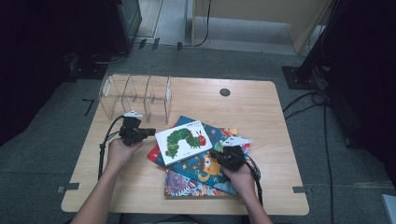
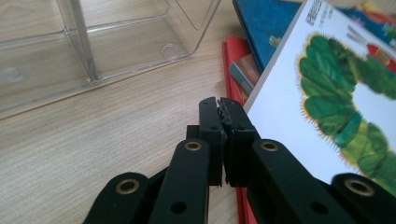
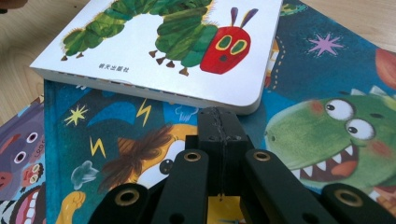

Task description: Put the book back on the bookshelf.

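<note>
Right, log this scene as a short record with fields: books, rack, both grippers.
top book: white caterpillar book, lying flat on top of the pile
pile below: blue monster book, then more picture books, fanned out on the table
rack: clear divided rack, empty, standing beyond the books
left gripper: shut, empty, at the left edge of the caterpillar book
right gripper: shut, empty, over the blue book, pointing at the near edge of the caterpillar book
</note>
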Action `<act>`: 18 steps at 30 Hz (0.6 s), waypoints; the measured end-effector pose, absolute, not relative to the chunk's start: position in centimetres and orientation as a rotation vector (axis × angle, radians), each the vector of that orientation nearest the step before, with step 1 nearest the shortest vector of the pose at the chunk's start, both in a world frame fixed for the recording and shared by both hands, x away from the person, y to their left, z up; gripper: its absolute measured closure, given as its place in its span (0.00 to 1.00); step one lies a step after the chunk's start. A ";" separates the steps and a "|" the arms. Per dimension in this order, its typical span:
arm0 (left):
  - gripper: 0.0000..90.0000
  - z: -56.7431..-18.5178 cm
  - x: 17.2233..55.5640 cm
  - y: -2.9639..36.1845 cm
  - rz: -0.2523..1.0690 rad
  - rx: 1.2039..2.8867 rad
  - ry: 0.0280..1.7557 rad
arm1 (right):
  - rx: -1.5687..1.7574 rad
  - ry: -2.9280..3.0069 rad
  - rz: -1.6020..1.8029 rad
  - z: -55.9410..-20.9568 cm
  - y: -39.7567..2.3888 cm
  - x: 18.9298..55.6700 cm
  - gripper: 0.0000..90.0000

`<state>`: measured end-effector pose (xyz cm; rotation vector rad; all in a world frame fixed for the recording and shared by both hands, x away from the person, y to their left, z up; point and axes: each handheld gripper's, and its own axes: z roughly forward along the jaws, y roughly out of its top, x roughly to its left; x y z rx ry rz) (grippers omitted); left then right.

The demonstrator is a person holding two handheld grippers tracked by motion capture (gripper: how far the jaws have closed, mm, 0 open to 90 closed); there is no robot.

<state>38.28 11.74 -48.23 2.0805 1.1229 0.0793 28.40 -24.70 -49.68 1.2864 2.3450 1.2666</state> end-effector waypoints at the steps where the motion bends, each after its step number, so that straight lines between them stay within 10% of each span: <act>1: 0.99 -48.2 38.2 11.8 0.052 2.082 1.114 | 1.282 2.345 1.274 -49.7 -24.7 28.5 1.00; 18: 0.99 -48.1 34.1 13.1 -0.046 2.099 1.129 | 1.230 2.422 1.310 -49.8 -23.1 30.4 1.00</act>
